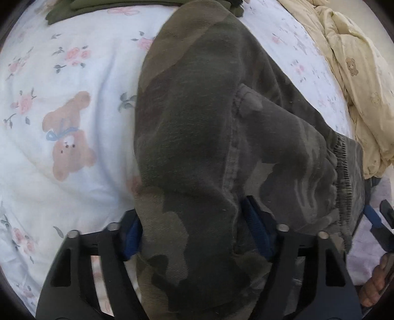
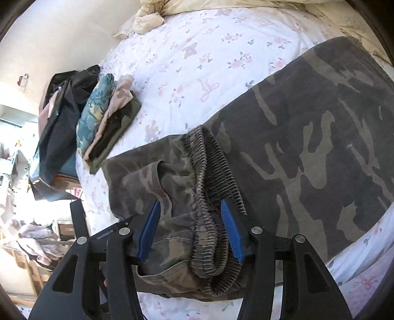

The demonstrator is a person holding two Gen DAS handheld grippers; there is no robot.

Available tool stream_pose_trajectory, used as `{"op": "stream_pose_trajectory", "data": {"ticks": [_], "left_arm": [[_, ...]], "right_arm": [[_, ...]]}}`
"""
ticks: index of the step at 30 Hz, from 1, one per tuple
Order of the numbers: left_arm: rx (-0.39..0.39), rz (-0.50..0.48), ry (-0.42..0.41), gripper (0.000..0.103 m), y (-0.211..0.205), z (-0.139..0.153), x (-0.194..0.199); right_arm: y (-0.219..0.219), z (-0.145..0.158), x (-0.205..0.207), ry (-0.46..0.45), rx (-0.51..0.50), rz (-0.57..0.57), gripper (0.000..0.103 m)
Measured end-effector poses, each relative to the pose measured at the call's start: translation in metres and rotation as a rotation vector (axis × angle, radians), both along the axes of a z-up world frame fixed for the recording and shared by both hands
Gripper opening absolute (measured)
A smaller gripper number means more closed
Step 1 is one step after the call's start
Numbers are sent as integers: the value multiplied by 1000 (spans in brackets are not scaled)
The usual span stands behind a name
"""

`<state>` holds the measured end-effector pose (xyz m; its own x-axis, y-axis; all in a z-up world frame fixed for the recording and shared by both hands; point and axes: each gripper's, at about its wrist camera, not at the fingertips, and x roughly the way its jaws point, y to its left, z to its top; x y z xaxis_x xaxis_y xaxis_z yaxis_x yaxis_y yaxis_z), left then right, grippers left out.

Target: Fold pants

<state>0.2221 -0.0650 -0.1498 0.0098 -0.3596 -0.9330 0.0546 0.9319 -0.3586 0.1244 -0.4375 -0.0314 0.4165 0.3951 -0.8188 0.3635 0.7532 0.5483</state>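
Observation:
Camouflage pants [image 1: 197,123] lie spread on the bed, seen in the right wrist view as a broad flat panel [image 2: 307,135]. My left gripper [image 1: 195,233] points down at a raised fold of the pants. The cloth fills the gap between its blue pads and both pads press on it. My right gripper [image 2: 189,229] stands over the bunched elastic waistband [image 2: 211,172]. The waistband lies loosely between its open blue pads. The same waistband [image 1: 342,172] shows at the right of the left wrist view, with the right gripper's tip and a hand [image 1: 376,283] beside it.
The bed has a white floral sheet [image 2: 197,61] with a teddy bear print [image 1: 69,137]. A cream duvet [image 1: 357,73] is heaped along one side. A stack of folded clothes [image 2: 108,118] and a dark pile [image 2: 61,110] sit near the bed's edge. An olive garment [image 1: 73,9] lies beyond.

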Motion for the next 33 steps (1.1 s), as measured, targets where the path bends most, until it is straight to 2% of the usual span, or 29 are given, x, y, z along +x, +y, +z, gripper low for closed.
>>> {"op": "stream_pose_trajectory", "data": {"ticks": [3, 6, 9, 12, 14, 16, 19, 20, 22, 23, 25, 27, 31, 33], "left_arm": [[3, -57, 8, 41, -10, 10, -1], [58, -106, -23, 40, -16, 22, -6], [140, -142, -106, 40, -28, 36, -14], [139, -176, -150, 40, -46, 46, -21], [132, -197, -215, 41, -55, 60, -26], [99, -209, -218, 53, -56, 58, -27], [110, -173, -135, 67, -44, 33, -18], [128, -164, -115, 67, -39, 23, -13], [84, -107, -75, 67, -25, 12, -6], [53, -63, -55, 65, -15, 8, -3], [37, -27, -57, 36, -10, 8, 1], [52, -54, -82, 27, -11, 16, 0], [143, -120, -214, 25, -23, 51, -15], [128, -121, -265, 23, -30, 69, -18]], "right_arm": [[-6, 0, 1, -3, 20, -13, 56], [-12, -1, 3, -5, 60, -24, 56], [-14, -1, 0, -9, 91, -34, 56], [-14, -2, -1, -4, 104, -34, 56], [-15, -2, -1, -9, 133, -43, 57], [-15, -1, -3, -16, 143, -49, 57], [-15, -3, -4, -2, 121, -51, 57], [-15, -4, -3, 4, 121, -53, 57], [-16, -8, -1, 17, 127, -55, 57], [-16, -8, -1, 19, 125, -57, 57], [-14, -7, 0, 20, 103, -50, 57], [-12, -5, 0, 16, 72, -49, 57], [-17, -4, 0, 15, 33, -70, 57], [-21, -6, -2, 24, 41, -91, 57]]}}
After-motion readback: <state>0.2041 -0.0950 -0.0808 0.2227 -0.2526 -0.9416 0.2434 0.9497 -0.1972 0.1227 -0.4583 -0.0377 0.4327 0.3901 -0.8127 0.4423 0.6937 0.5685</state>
